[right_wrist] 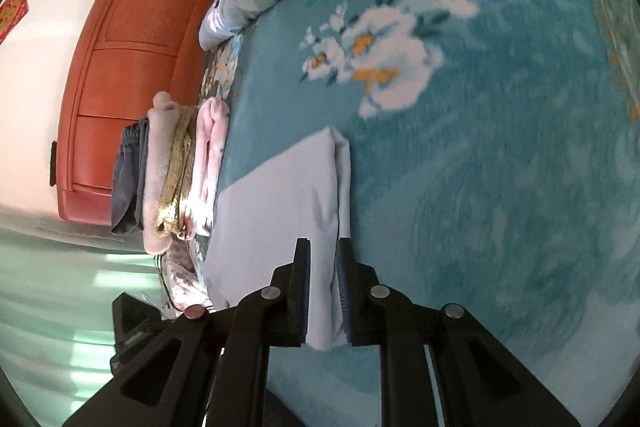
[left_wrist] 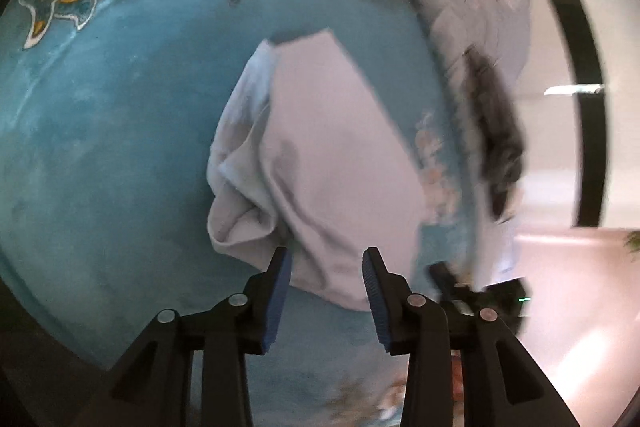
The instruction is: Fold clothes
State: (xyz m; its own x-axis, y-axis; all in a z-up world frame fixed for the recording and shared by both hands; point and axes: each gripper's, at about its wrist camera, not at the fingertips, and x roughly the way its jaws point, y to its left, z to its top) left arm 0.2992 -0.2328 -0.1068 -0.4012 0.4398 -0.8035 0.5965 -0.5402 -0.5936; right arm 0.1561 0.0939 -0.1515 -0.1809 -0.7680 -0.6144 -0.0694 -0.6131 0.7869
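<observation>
Right wrist: right tongs (right_wrist: 323, 255) pinch the folded lilac garment (right_wrist: 280, 211); left tongs (left_wrist: 327, 263) gape just above it.

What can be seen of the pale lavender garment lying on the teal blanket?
The pale lavender garment is plain, thin woven-looking cloth, partly folded into a flat panel with a layered edge. It lies on the teal floral blanket, beside a stack of folded clothes. The right tool is shut on its folded edge. In the left view one side is bunched and wrinkled; the left tool is open with its fingers either side of the near hem.
</observation>
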